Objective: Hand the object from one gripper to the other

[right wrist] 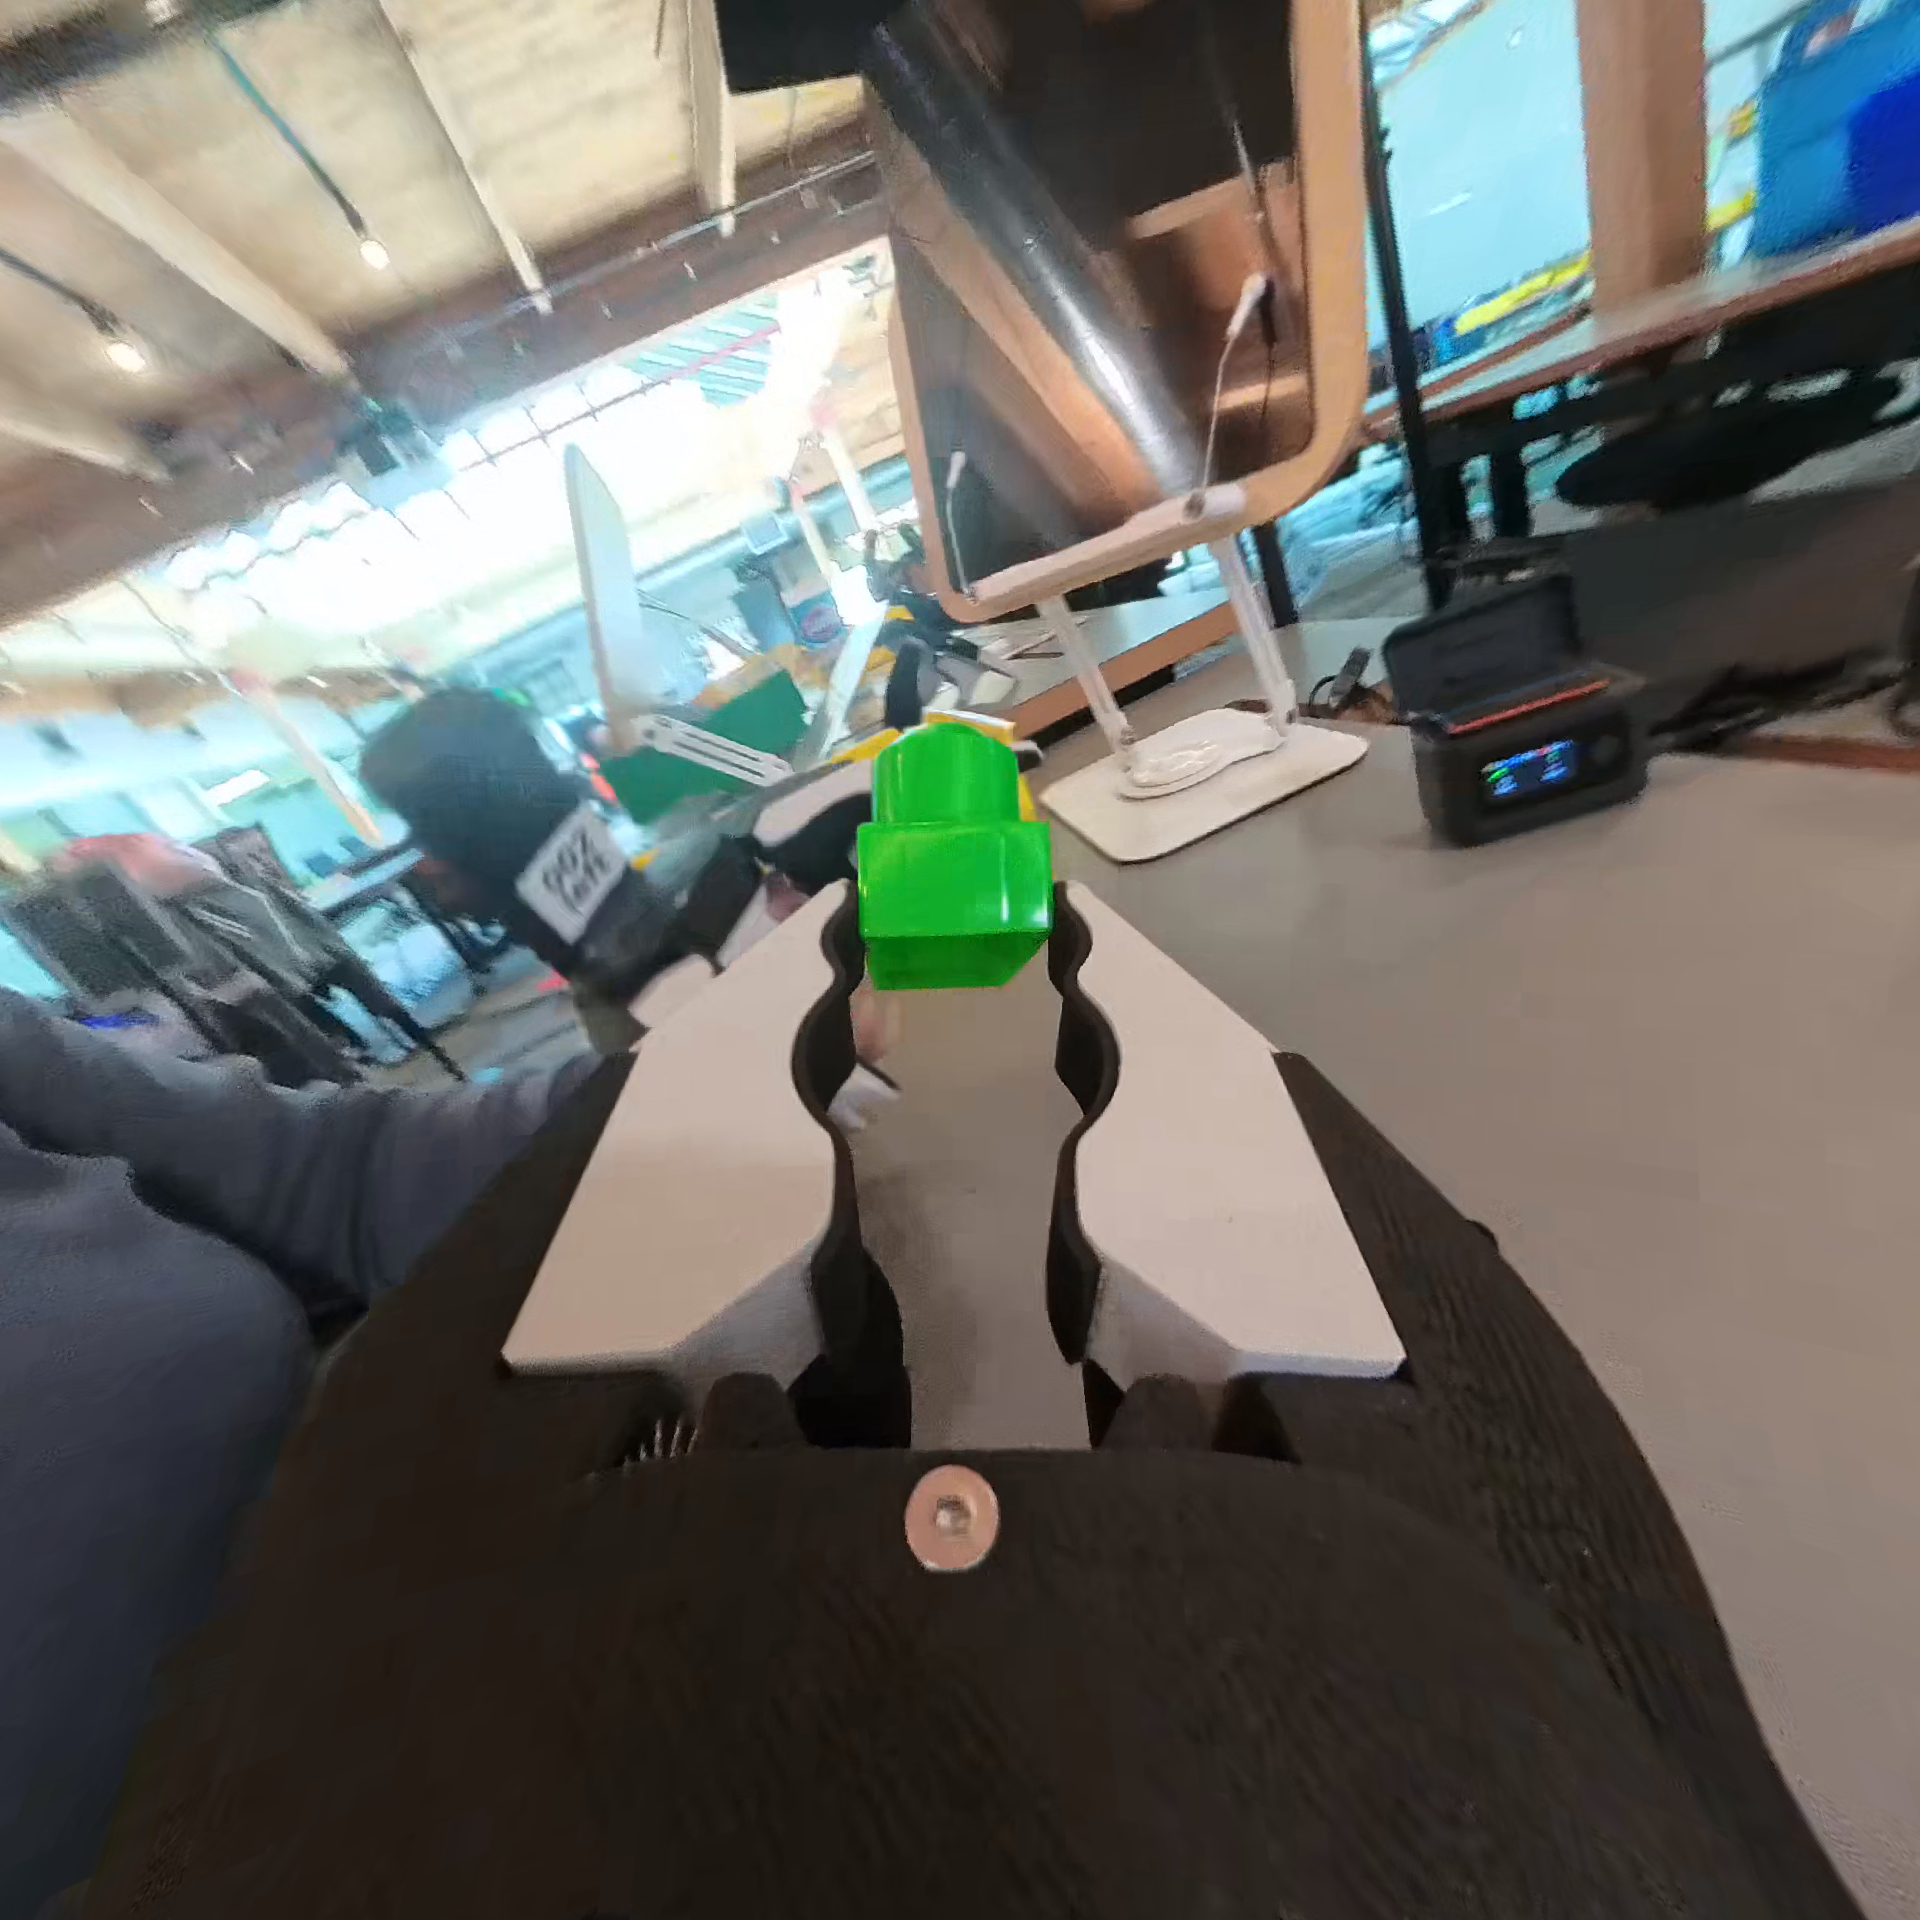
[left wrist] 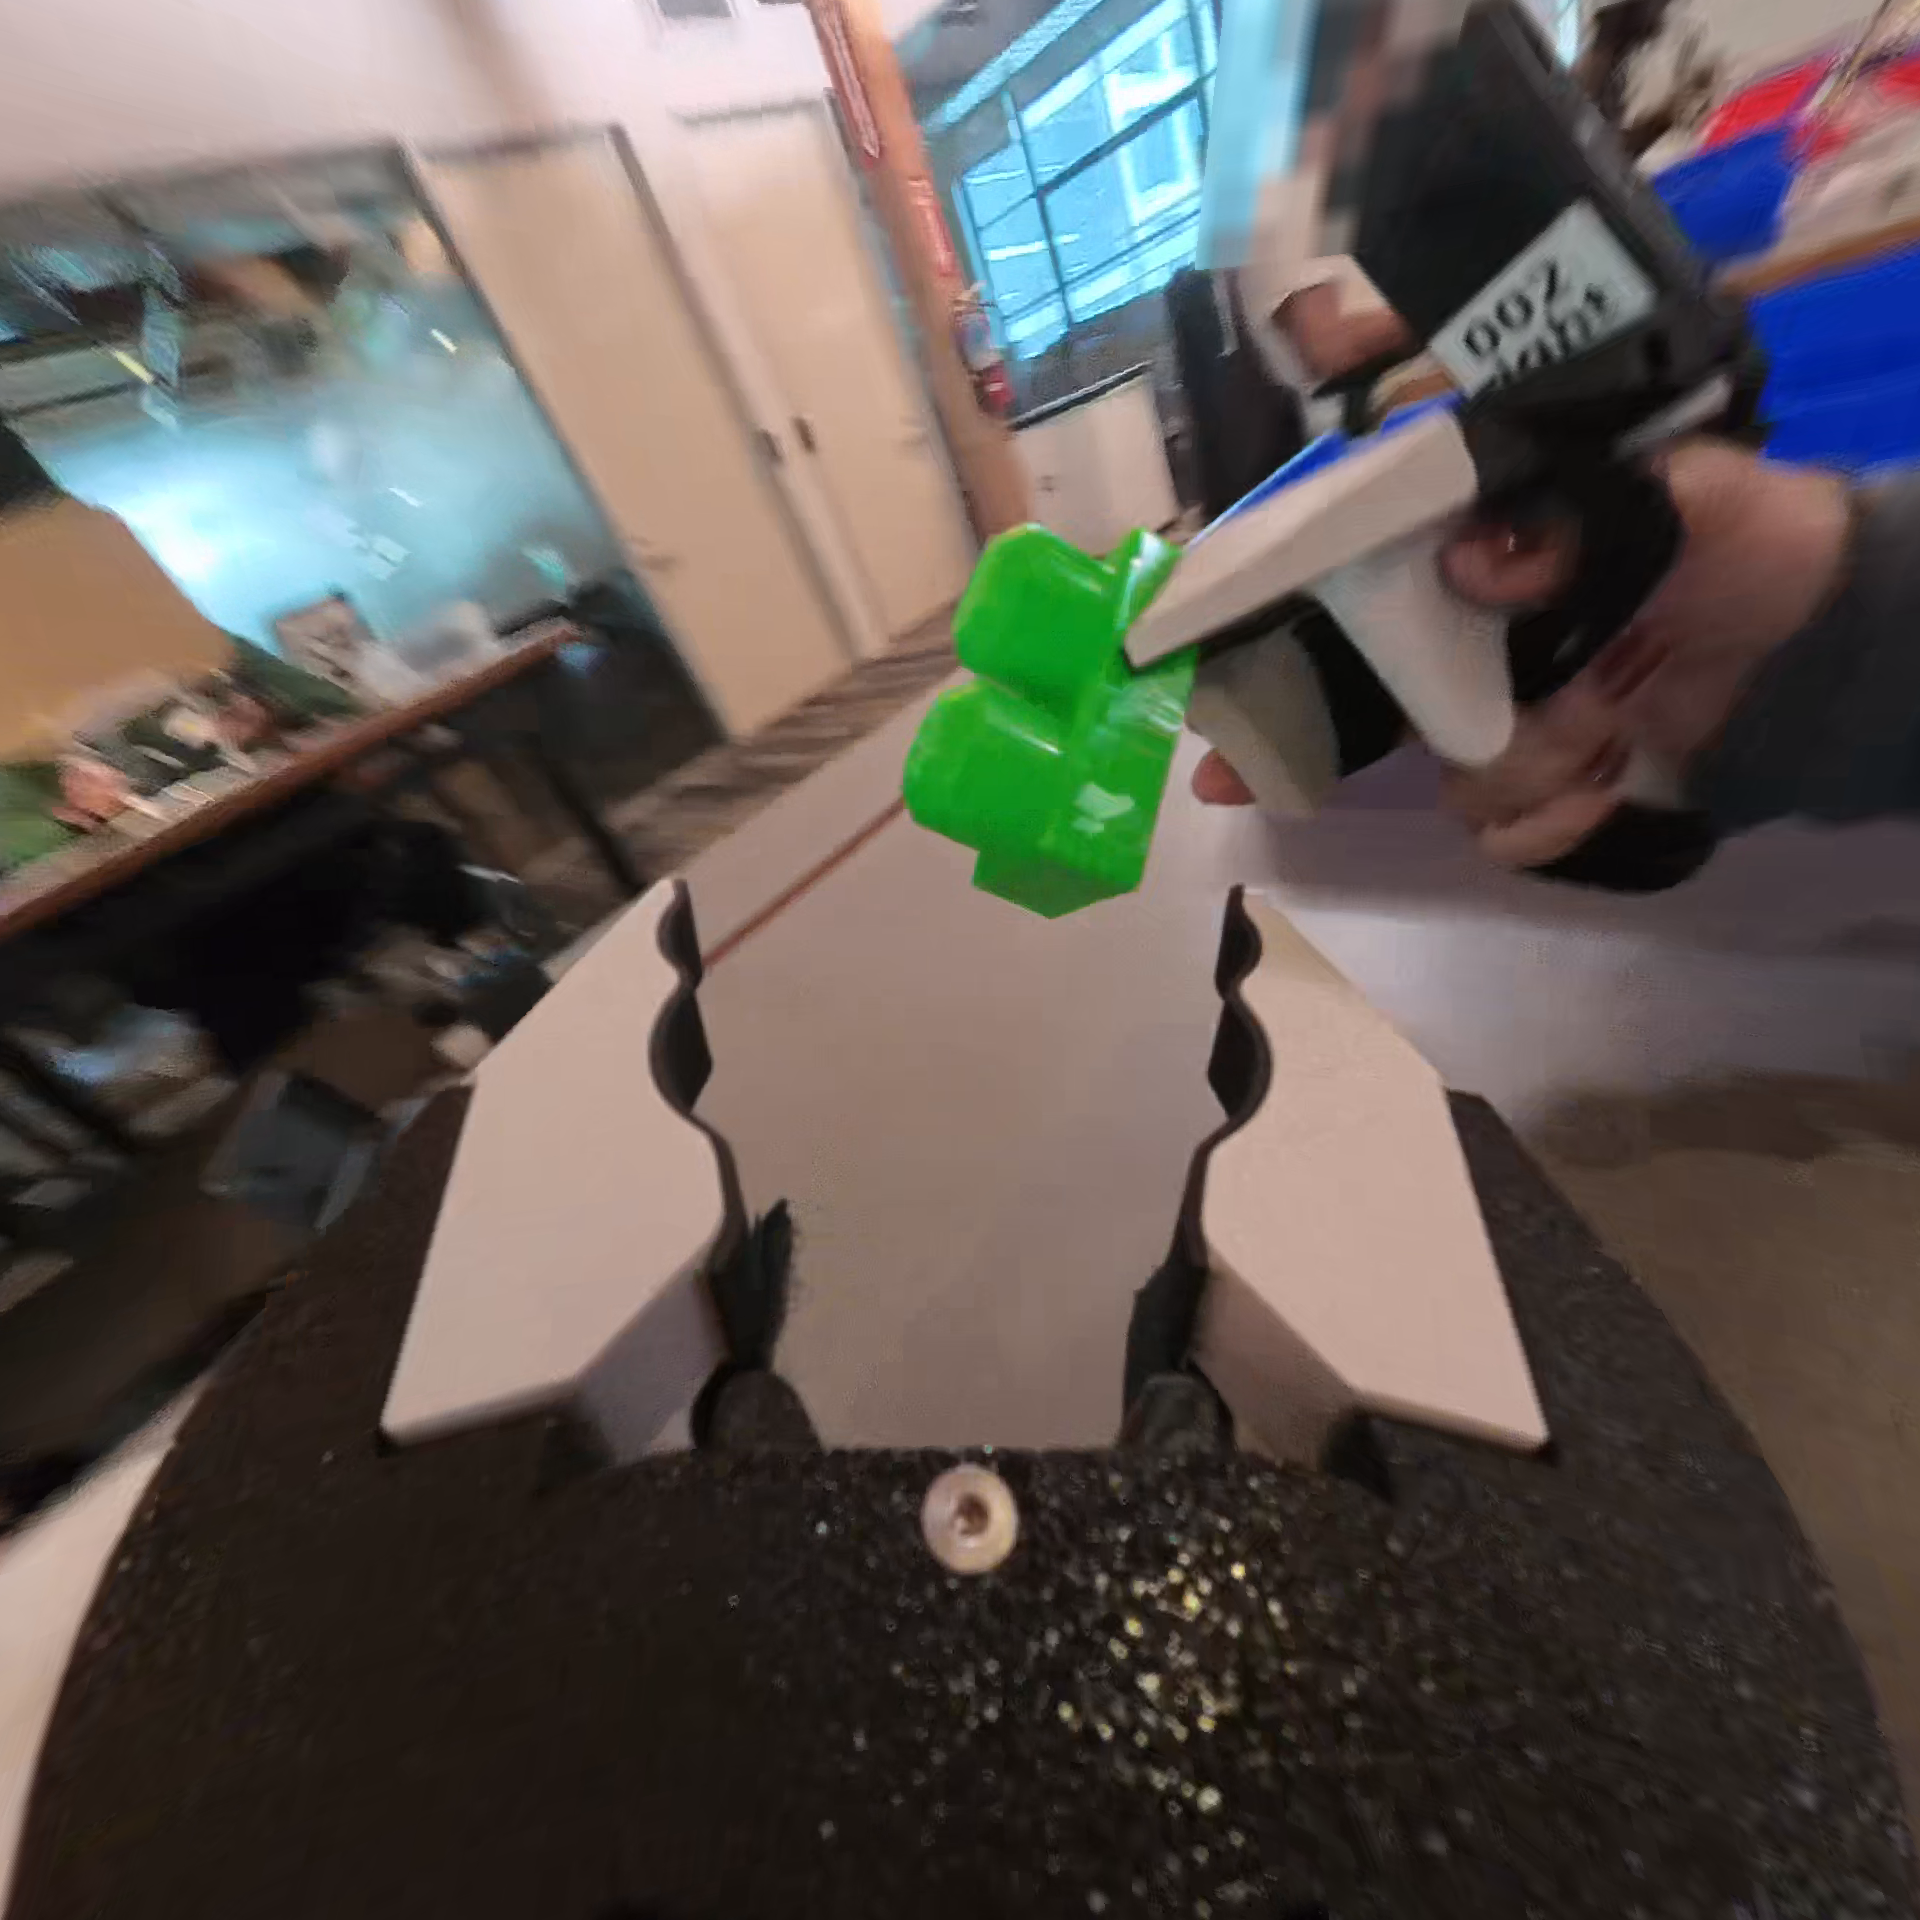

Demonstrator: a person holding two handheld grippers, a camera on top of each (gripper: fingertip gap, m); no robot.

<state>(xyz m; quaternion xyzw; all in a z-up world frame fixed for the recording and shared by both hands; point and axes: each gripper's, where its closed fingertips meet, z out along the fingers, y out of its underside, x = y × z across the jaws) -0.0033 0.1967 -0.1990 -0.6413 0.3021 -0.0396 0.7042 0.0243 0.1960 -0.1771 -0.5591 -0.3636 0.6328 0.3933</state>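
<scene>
one grey desk (right wrist: pixel 1455 1039) is stretching under everything, its far edge running toward a room of doors and windows in the left wrist view, and a wide bare stretch of it is lying open below both tools. two grippers are showing. the left gripper (left wrist: pixel 956 914) is pointing along the desk with its two white fingers (left wrist: pixel 582 1195) standing wide apart, nothing between them and nothing touching them. the right gripper (right wrist: pixel 951 914) is reaching in from the right side of the left wrist view, carried by one hand (left wrist: pixel 1621 665) in a grey sleeve, well above the desk top. its jaws are sitting narrow and are clamping one green block (left wrist: pixel 1049 727) at the very tips; in the right wrist view the block (right wrist: pixel 951 883) is sticking out beyond the fingertips with a round stud pointing away. from the left wrist view two round studs are showing on the block's face, and it is hanging in the air just ahead of the left gripper's open tips, apart from them, with clear air all round its free side. toward the desk's far right edge one white lamp stand (right wrist: pixel 1205 769) is standing, and beside it one small black case (right wrist: pixel 1517 717) with a lit screen is resting, both well apart from the block.
</scene>
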